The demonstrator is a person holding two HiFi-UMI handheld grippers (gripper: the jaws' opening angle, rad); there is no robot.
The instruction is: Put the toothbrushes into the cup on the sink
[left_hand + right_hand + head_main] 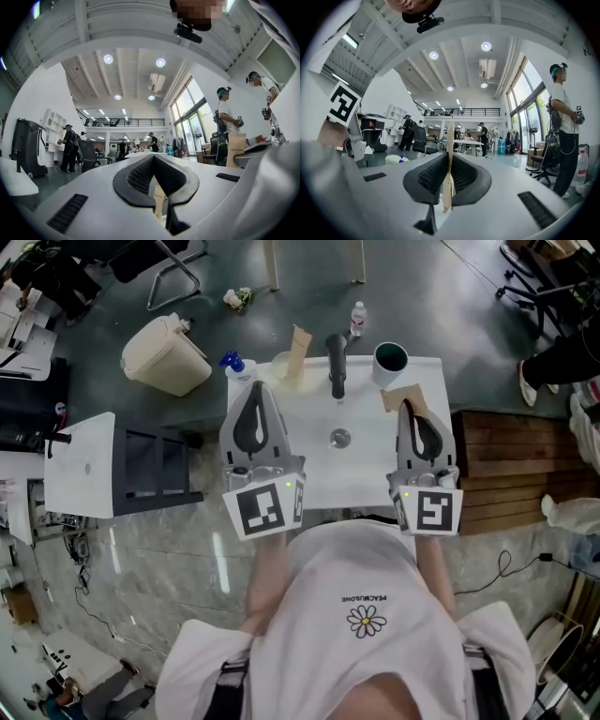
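In the head view the white sink [366, 474] carries a dark green cup [391, 357] at its back right corner. My right gripper [410, 409] is shut on a kraft-paper toothbrush pack [401, 397] just in front of the cup; in the right gripper view the pack [450, 136] stands edge-on between the jaws of that gripper [449, 159]. A second kraft toothbrush pack [298, 352] leans at the sink's back left. My left gripper [259, 388] hovers beside it, tips together [153, 158]. A strip of kraft paper [159, 202] shows in the gap behind them; I cannot tell whether it is gripped.
A black faucet [336, 364] rises at the sink's back middle, with the drain [340, 438] in the basin. A pale yellow bowl [279, 367] and a blue spray bottle [232, 363] stand back left. Around are a beige bin [167, 354], a water bottle [357, 319], a white cabinet [82, 465] and wooden decking [511, 470].
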